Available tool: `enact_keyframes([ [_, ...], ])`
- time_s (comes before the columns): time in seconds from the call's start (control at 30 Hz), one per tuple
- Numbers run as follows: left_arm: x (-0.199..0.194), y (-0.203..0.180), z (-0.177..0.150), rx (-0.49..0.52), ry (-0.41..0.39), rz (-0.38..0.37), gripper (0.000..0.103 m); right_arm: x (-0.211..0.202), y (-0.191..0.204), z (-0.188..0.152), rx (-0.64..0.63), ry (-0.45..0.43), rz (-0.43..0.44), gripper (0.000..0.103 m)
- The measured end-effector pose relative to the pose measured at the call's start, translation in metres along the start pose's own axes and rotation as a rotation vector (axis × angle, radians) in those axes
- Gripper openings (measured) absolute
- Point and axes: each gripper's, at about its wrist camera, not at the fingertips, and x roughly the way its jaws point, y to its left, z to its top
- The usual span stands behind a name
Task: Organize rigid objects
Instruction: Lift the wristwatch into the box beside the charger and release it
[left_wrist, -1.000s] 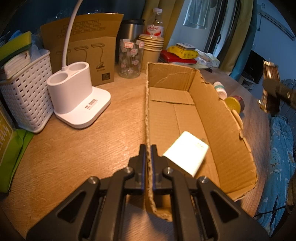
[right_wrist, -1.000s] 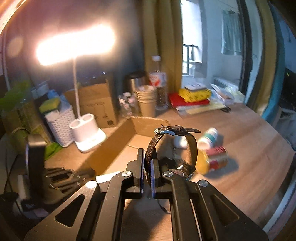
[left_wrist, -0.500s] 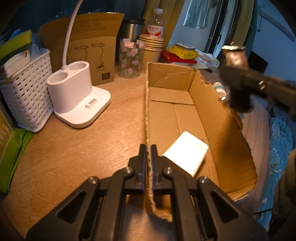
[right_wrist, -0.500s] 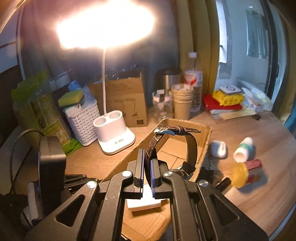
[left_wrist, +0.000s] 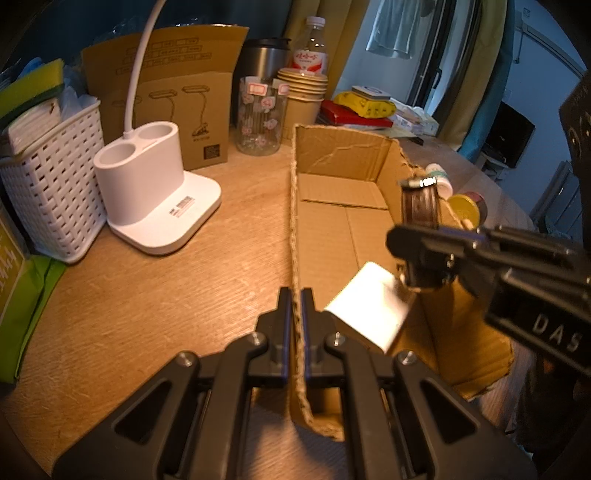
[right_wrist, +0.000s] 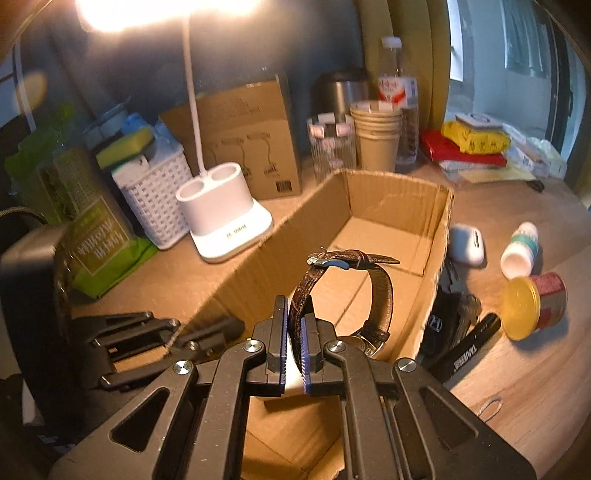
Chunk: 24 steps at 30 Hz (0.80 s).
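An open cardboard box (left_wrist: 343, 229) lies on the wooden desk; it also shows in the right wrist view (right_wrist: 391, 206). A white flat box (left_wrist: 369, 314) lies inside it near the front. My left gripper (left_wrist: 295, 306) is shut on the box's left wall. My right gripper (right_wrist: 294, 325) is shut on the strap of a dark leather wristwatch (right_wrist: 380, 288) and holds it above the box interior. In the left wrist view the right gripper (left_wrist: 417, 258) with the watch (left_wrist: 421, 206) hangs over the box's right side.
A white lamp base (left_wrist: 155, 192), a white basket (left_wrist: 51, 184), a glass jar (left_wrist: 260, 114) and paper cups (left_wrist: 303, 96) stand left and behind. To the box's right lie a white case (right_wrist: 467, 243), a pill bottle (right_wrist: 519, 249), a yellow-lidded can (right_wrist: 532, 310), a black car key (right_wrist: 439, 328) and a black pen (right_wrist: 469, 350).
My right gripper has carried the watch leftward from beside the box to over its inside and lowered it. My left gripper has kept its hold on the box wall.
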Motion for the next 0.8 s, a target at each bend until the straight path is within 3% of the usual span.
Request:
enact_keyframes([
  [0.63, 0.000, 0.000, -0.002, 0.002, -0.002, 0.000, 0.004, -0.019, 0.009, -0.018, -0.066, 0.072, 0.005, 0.007],
  [0.8, 0.000, 0.000, -0.002, 0.003, -0.003, 0.000, 0.004, -0.020, 0.015, -0.023, -0.120, 0.130, 0.024, 0.007],
])
